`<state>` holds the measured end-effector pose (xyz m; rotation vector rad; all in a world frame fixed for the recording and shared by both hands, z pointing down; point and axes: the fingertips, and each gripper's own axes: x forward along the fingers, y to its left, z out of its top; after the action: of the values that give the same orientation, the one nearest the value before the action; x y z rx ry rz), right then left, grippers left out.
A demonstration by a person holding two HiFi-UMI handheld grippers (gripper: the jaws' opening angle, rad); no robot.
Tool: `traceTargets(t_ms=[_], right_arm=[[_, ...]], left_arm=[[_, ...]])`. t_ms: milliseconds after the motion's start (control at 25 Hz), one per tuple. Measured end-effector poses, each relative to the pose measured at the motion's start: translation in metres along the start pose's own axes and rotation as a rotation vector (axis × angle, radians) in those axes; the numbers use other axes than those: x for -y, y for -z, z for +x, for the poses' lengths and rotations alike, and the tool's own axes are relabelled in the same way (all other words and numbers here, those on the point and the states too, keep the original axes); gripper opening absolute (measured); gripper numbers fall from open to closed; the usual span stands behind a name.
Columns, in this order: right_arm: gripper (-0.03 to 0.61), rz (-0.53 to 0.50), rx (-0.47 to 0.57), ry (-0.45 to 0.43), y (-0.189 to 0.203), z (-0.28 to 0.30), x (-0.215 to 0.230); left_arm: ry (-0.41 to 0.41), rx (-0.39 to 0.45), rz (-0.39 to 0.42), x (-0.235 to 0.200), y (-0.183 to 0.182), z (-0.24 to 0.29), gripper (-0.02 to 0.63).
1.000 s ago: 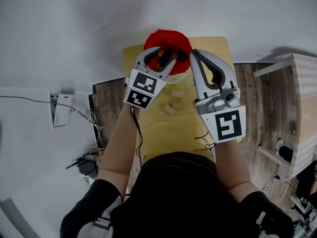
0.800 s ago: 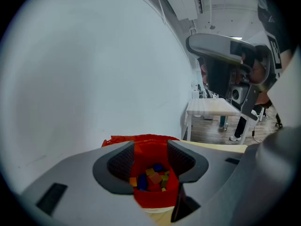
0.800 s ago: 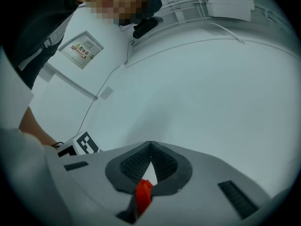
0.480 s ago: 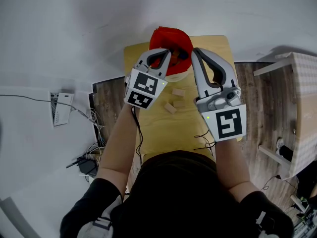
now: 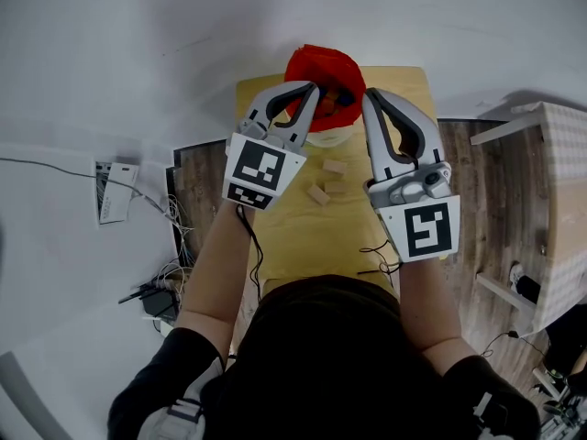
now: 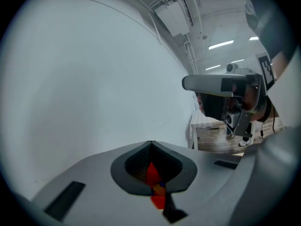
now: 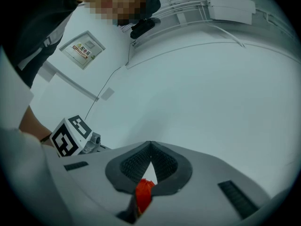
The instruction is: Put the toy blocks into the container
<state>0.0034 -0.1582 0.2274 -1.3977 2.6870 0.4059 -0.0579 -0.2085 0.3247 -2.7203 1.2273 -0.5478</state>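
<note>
Both tools are up at the far end of the tabletop (image 5: 303, 246) right now, flanking the red container (image 5: 321, 60). The left hand-held gripper (image 5: 310, 90) hovers at the container's near-left rim with its jaws pressed together at the tips. Its own view shows nothing pinched between the pads (image 6: 137, 163), only a sliver of red and orange through the gap below them, which I take to be the container and its contents. The right hand-held gripper (image 5: 371, 95) sits just beside the container's right side, also closed tip to tip. A red patch shows low in its gap and looks like the container behind rather than anything held. So that's 2 empty tools, both shut. Inside the container, a few coloured blocks (image 5: 336, 99) are already down. Out on the bare wood, 3 plain wooden blocks (image 5: 334, 166) lie loose in a small cluster between the two tools, nearer the person and well short of the container. My read is that we're between a drop and the next pick-up, with the job partly done. Next, one tool needs to come back toward that cluster and open its jaws wide enough to straddle a single block. It should line up on 1 without nudging its 2 close neighbours, close, lift, and carry it over the red rim before letting go.
</note>
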Motion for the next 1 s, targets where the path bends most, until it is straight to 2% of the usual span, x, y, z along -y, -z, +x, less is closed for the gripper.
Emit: traceTargets(t_ms=[200,440,600,760,1000], right_arm=[[0.025,-0.004,0.001,-0.011,-0.010,-0.006,-0.012],[0.025,-0.016,0.010,-0.038,-0.024,-0.017,-0.032],[0.025,-0.029,0.046,-0.055,-0.043,-0.021,-0.042],[0.025,-0.047,0.059,-0.071,-0.049,-0.024,-0.051],[0.025,-0.041,0.062,-0.087,-0.053,-0.028,-0.061]], left_arm=[[-0.039,0.060,0.062,0.002,-0.020,-0.031,0.011],[-0.032,0.171,0.112,0.022,-0.035,-0.067,0.011],[-0.012,0.222,0.173,0.040,-0.045,-0.096,0.011],[-0.020,0.262,0.123,0.046,-0.045,-0.115,0.011],[-0.029,0.273,0.137,0.047,-0.050,-0.122,0.011]])
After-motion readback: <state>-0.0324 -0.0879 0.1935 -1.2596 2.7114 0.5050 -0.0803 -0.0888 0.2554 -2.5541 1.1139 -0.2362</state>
